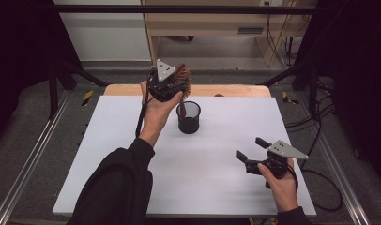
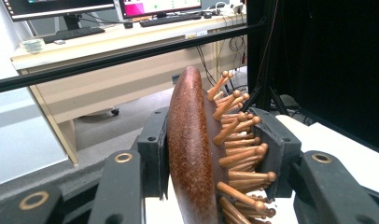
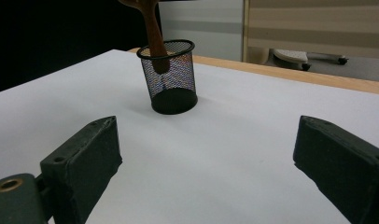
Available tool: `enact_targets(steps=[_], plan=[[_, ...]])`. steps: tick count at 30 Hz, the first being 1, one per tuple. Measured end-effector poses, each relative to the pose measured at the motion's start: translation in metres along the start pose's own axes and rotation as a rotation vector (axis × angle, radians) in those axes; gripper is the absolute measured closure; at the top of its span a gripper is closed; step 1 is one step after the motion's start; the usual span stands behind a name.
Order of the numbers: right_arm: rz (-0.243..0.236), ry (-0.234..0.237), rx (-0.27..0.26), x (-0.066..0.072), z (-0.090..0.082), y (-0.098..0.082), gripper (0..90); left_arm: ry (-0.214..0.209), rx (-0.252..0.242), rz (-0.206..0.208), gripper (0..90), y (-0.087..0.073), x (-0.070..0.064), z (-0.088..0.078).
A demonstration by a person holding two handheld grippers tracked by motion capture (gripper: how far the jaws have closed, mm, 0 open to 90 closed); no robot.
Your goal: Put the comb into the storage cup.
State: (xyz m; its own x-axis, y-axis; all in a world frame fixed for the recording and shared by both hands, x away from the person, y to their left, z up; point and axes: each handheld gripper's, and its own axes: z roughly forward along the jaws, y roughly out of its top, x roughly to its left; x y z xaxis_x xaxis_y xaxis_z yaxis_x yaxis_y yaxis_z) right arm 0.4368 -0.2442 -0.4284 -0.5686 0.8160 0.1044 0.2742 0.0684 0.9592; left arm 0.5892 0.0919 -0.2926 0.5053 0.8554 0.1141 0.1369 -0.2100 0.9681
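Observation:
A brown wooden hairbrush (image 1: pixel 183 75) with wooden pin bristles is held upright above the far middle of the white table (image 1: pixel 217 183). My left gripper (image 1: pixel 175 80) is shut on its head. In the left gripper view the brush (image 2: pixel 190 149) stands edge-on between the jaws of the left gripper (image 2: pixel 215 153), bristles facing right. The brush handle (image 3: pixel 155 39) dips into a black mesh cup (image 1: pixel 188 117), also seen as the mesh cup (image 3: pixel 171 77) in the right gripper view. My right gripper (image 1: pixel 250 148) hovers open near the front right, and the right gripper (image 3: pixel 208 154) holds nothing, pointing at the cup.
A wooden table edge (image 1: pixel 235 90) shows behind the white surface. Black frame bars (image 1: pixel 179 9) run across the back and down both sides. Beyond stands a light wooden desk (image 2: pixel 108 51) with monitors and a keyboard. Cables (image 1: pixel 320 140) trail off the right side.

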Motion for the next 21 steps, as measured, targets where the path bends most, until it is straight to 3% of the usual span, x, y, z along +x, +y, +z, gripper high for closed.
enact_targets(steps=[21], plan=[[-0.004, 0.007, 0.013, 0.0010, 0.0016, -0.0007, 7.9, -0.001, 0.024, 0.028, 51.8, -0.0087, -0.0075, 0.0084]])
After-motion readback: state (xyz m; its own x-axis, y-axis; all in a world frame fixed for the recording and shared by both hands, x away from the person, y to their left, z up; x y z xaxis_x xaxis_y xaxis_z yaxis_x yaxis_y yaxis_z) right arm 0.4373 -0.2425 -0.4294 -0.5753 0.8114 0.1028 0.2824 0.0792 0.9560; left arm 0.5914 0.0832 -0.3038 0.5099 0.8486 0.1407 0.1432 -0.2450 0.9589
